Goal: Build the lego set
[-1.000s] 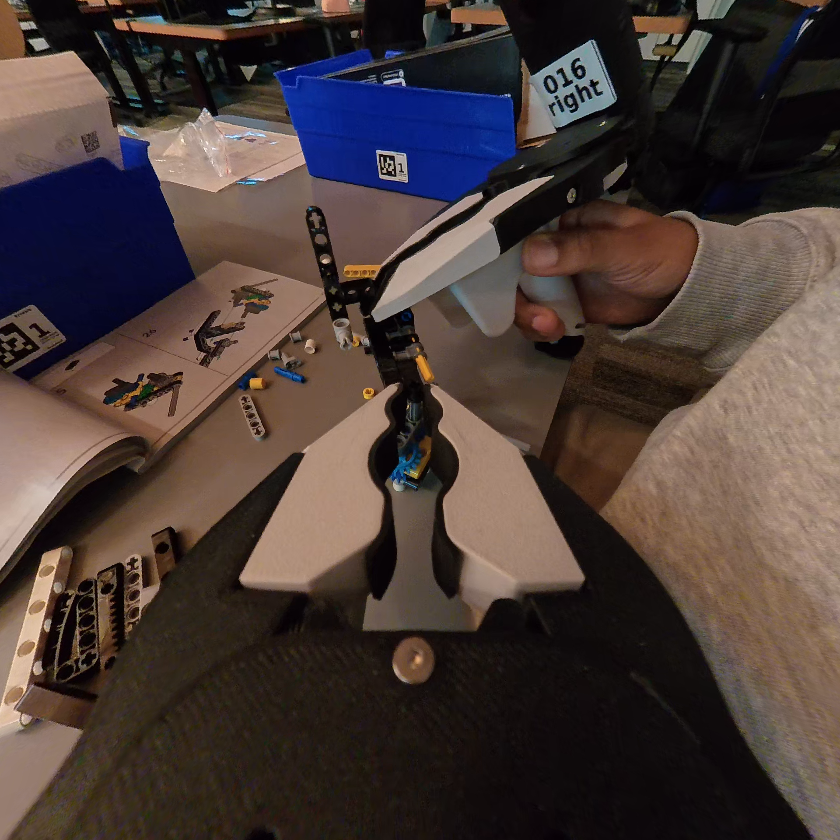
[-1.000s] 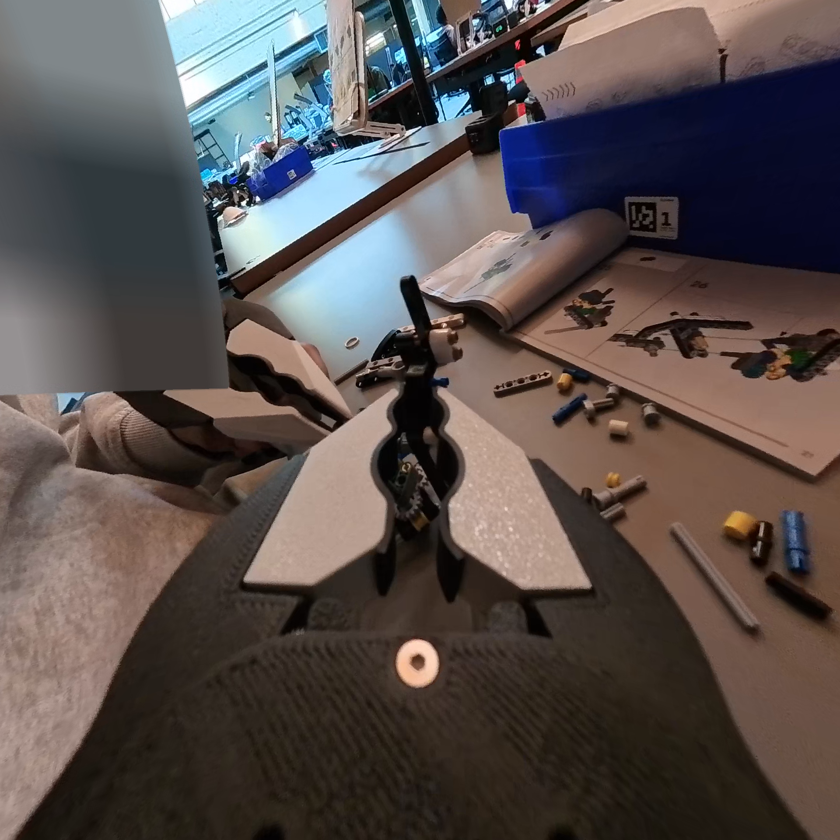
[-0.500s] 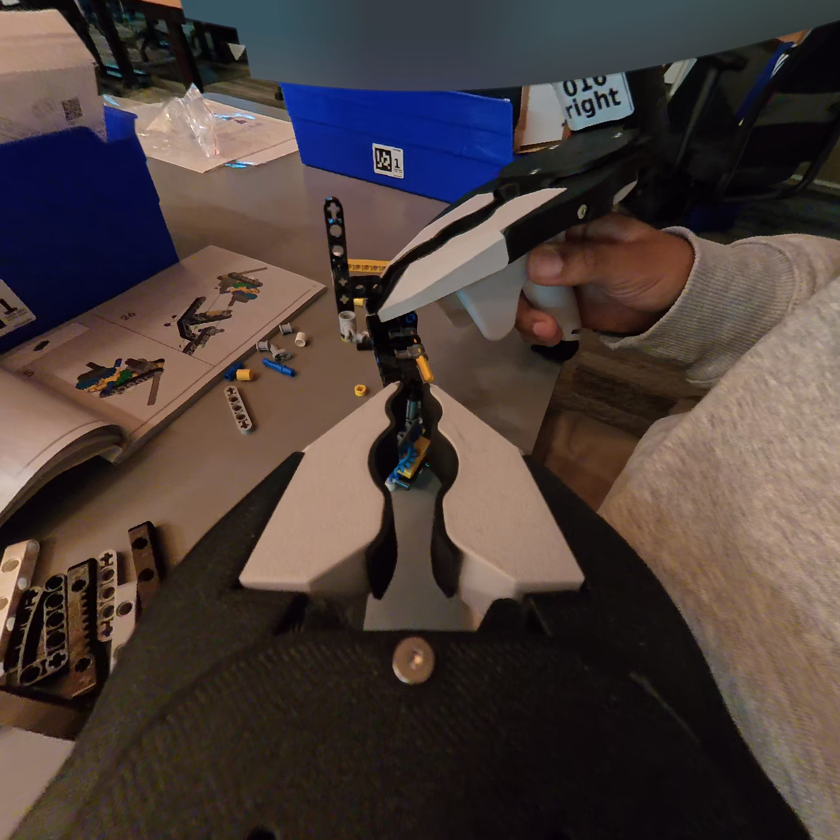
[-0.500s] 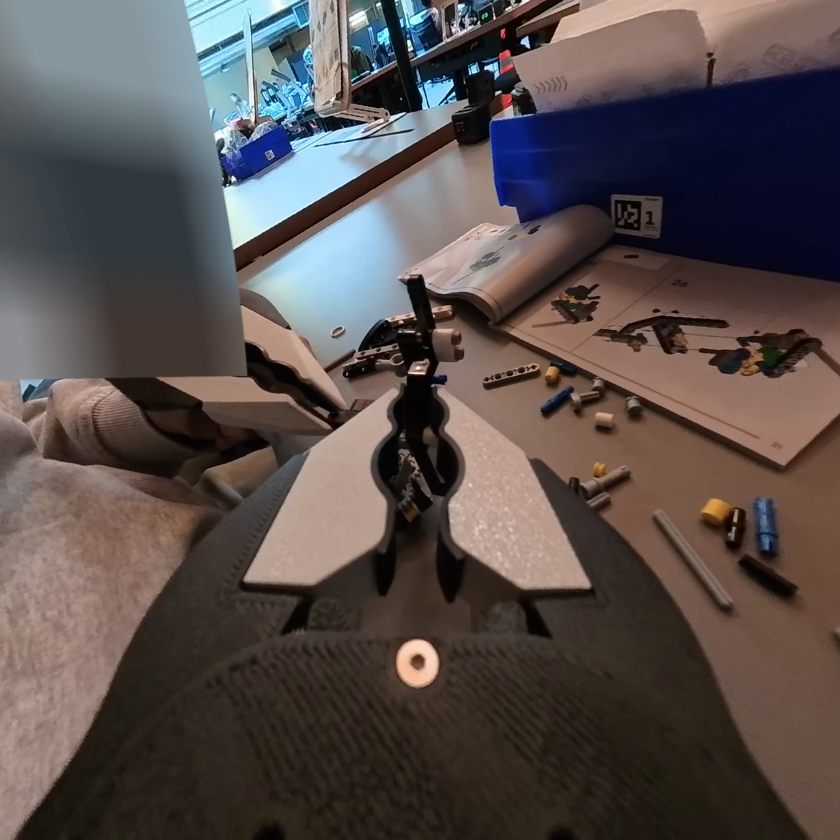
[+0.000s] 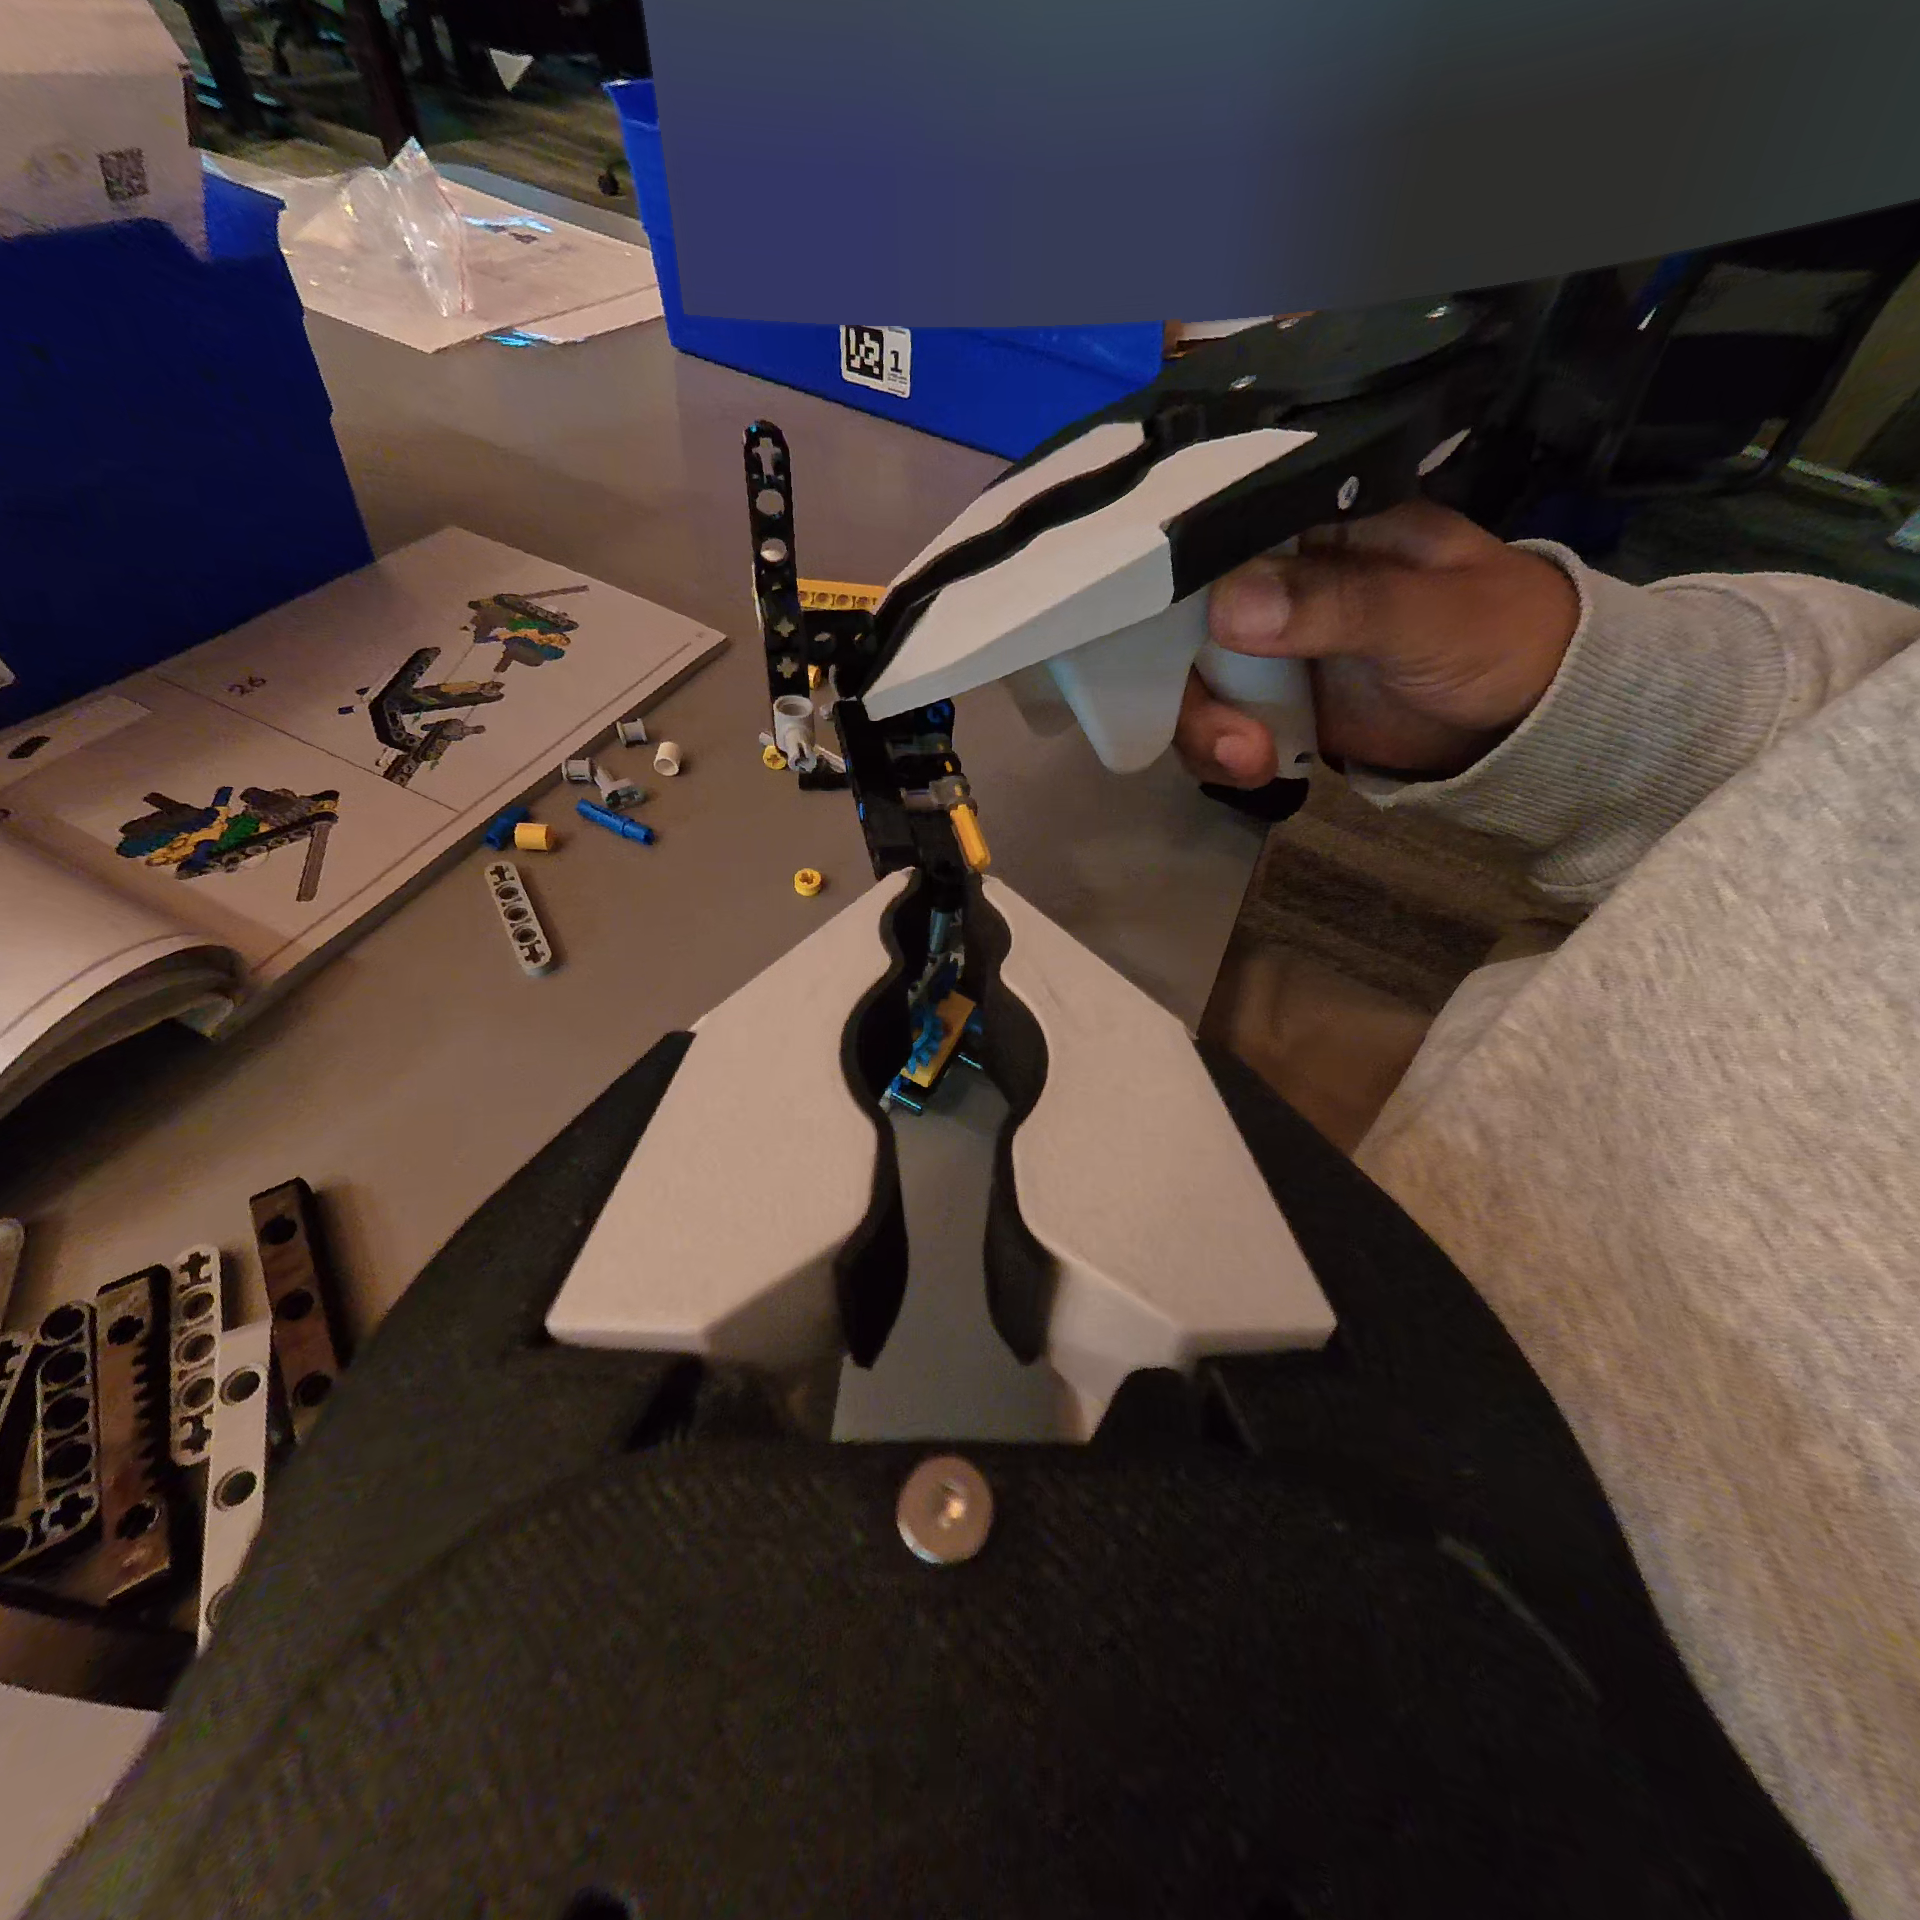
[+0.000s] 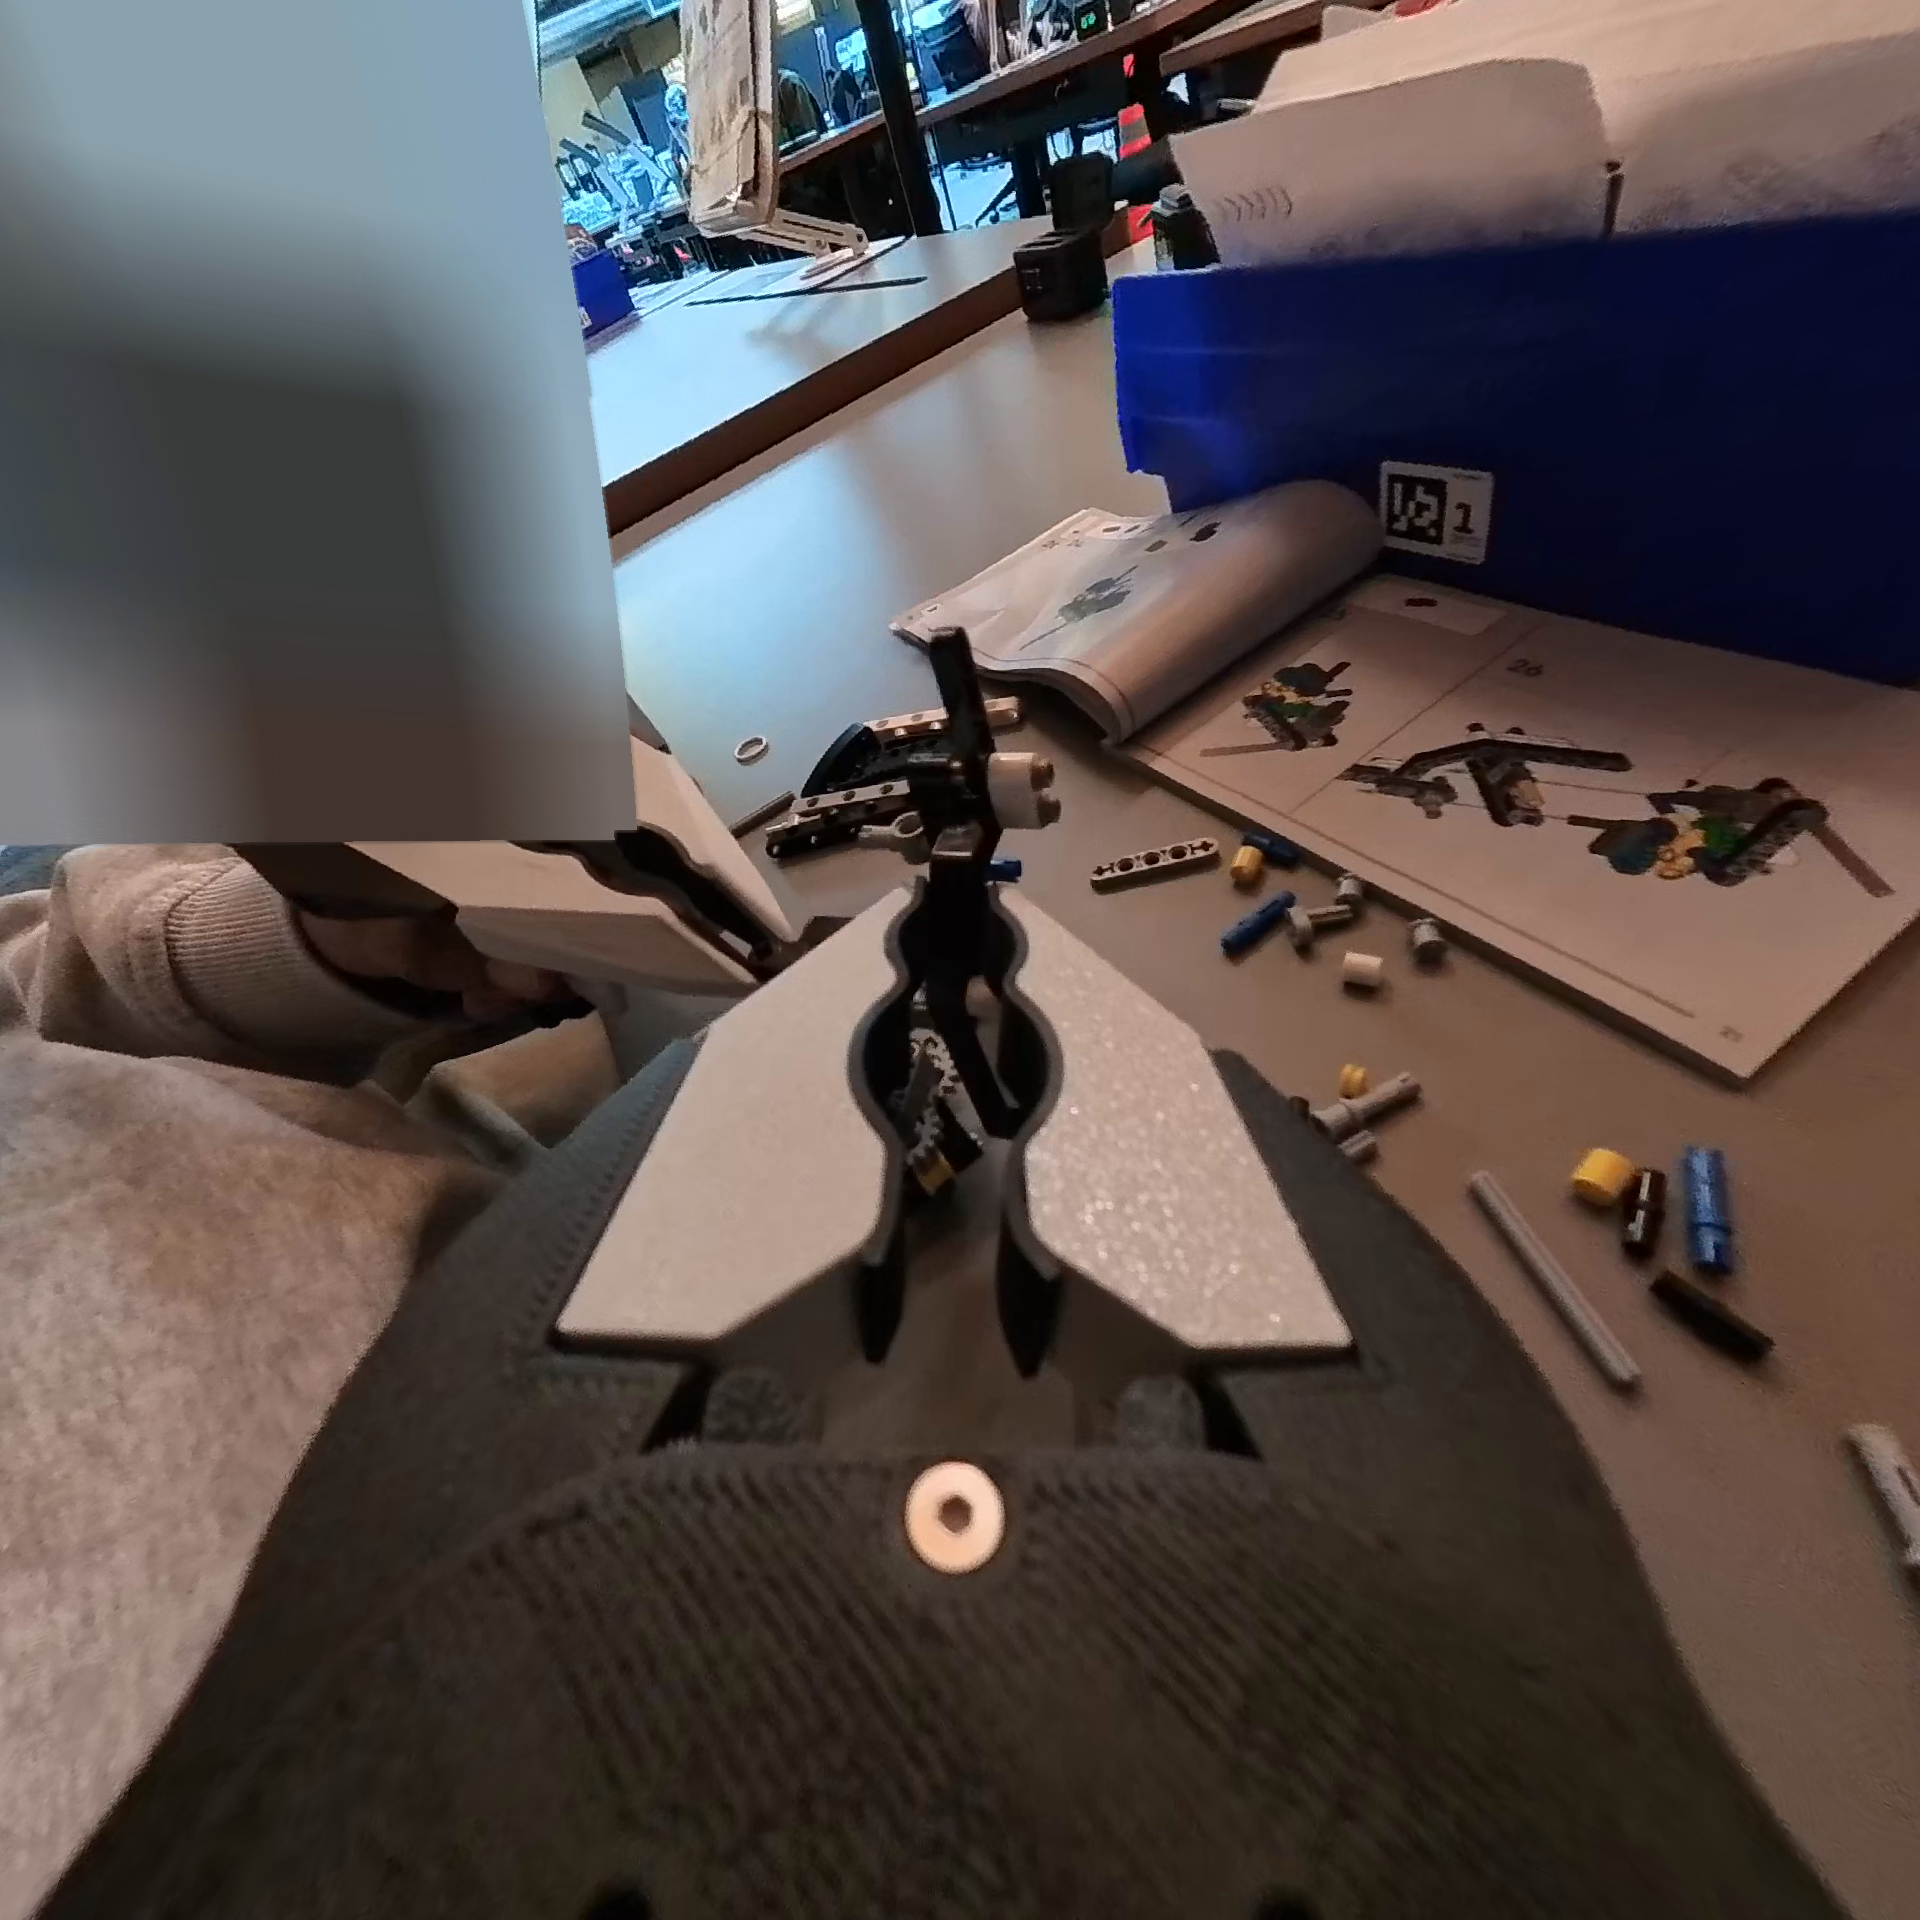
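A small Lego assembly of black beams with blue, yellow and grey pieces is held in the air between both grippers. My left gripper is shut on its lower end. My right gripper comes in from the right and is shut on its upper part. A long black beam sticks up from the assembly. In the right wrist view my right gripper is shut on the black assembly. The left gripper's fingers show at the left.
An open instruction booklet lies on the grey table. Loose pins and small beams are scattered beside it. A stack of beams lies at the near left. Blue bins stand behind.
Both grippers have kept their hold on the assembly and shifted a little together over the table. The assembly's beam has tilted slightly more upright.
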